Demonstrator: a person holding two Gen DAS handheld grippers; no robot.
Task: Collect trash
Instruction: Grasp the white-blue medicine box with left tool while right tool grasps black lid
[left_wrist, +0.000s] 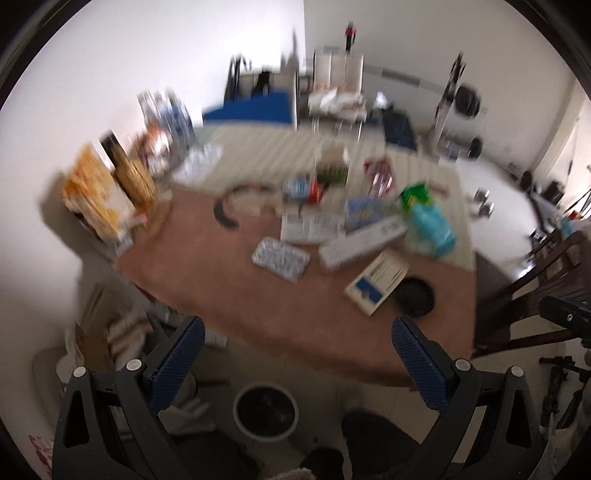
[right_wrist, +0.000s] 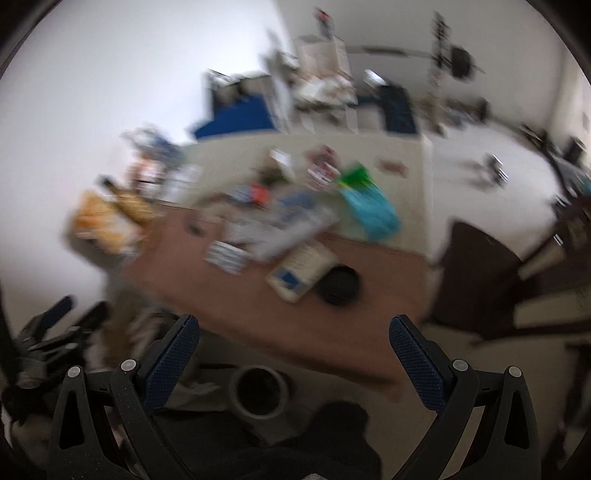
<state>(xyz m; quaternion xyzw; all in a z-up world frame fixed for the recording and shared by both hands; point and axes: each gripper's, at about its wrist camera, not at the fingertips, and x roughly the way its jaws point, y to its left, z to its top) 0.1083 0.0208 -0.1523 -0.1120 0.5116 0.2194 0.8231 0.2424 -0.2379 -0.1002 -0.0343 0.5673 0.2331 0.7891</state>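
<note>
At the far left of the worktop (left_wrist: 207, 280) a few cereal boxes (left_wrist: 99, 195) stand upright against the wall, and they look like keepers, so a hasty sweep there could knock them over or bin the wrong thing. Moving right, the trash lies in a loose heap across the middle: a patterned pack (left_wrist: 280, 256) lying flat, a long white box (left_wrist: 364, 240) overlapping other packets, a blue-and-white box (left_wrist: 376, 282) whose near corner touches a black lid (left_wrist: 415, 297), and a teal bag (left_wrist: 430, 225) with a green bag (left_wrist: 415, 194) just behind it toward the right edge. The bin (left_wrist: 265, 411) sits on the floor, close under the near edge of the worktop. Both pictures are smeared, so small items are hard to tell apart. The left hand-held gripper (left_wrist: 297, 363) hangs above the near edge with its jaws spread wide and nothing between them; the right hand-held gripper (right_wrist: 295, 360) is the same, wide and empty, well short of the heap. To my eye nothing has been collected yet. The risks I see are these: pulling one overlapped packet may drag its neighbours off the edge, the soft bags may slip from the pads, and a drop from this height could miss the bin's narrow mouth.
</note>
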